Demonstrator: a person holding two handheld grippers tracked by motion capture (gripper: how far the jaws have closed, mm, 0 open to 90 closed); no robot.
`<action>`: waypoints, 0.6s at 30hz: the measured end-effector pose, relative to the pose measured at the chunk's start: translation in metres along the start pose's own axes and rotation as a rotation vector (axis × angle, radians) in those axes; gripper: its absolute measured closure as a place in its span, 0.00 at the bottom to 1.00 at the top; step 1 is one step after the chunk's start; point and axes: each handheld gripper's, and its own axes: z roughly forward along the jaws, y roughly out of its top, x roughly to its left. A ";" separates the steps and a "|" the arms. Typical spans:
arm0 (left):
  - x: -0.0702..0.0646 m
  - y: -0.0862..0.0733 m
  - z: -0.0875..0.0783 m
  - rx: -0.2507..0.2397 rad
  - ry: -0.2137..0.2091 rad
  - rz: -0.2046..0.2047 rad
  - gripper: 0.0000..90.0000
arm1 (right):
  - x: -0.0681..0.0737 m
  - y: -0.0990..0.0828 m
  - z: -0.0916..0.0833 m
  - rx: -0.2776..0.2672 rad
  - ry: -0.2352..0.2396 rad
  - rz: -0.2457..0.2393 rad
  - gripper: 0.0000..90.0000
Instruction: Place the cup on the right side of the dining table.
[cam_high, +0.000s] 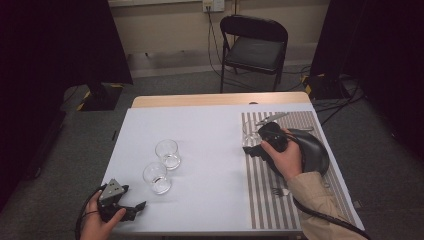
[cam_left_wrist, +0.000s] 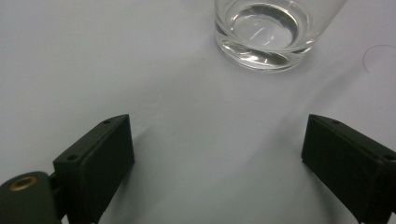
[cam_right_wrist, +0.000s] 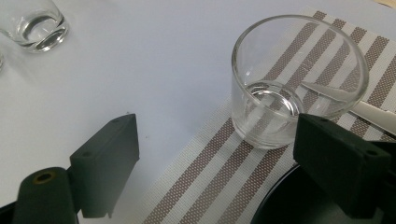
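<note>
The desk (cam_high: 200, 150) is lying under a pale cover, with a striped placemat (cam_high: 265, 200) running down its right side, and that mat is where the action is sitting. A black plate (cam_high: 312, 150) is resting on the mat, a fork (cam_high: 278, 191) lying near its lower edge. Just beyond the plate, at the mat's left edge, a clear glass (cam_right_wrist: 292, 93) is standing upright, and the right tongs (cam_right_wrist: 224, 163) are hanging open over it with jaws spread wide and nothing between them. From those tongs the glass is lying ahead and off toward the right jaw, nearly against it, so I'm judging that a small sideways shift is needed to centre it before any squeeze. Being round and upright, it is offering the same grip from any side. Over on the near left, the left tongs (cam_left_wrist: 215, 163) are gaping wide too, empty, with another glass (cam_left_wrist: 266, 32) standing ahead of them and one more glass (cam_high: 167, 154) just beyond.
</note>
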 end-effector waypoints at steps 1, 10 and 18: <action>0.000 0.000 0.000 0.000 0.000 0.000 0.09 | 0.000 -0.001 0.001 -0.009 0.002 -0.006 0.15; 0.000 0.000 0.000 0.001 0.001 0.002 0.09 | 0.006 -0.005 0.001 0.000 0.024 -0.008 0.15; 0.000 0.000 0.000 -0.001 0.001 0.001 0.09 | 0.010 -0.007 0.003 0.012 0.033 -0.017 0.15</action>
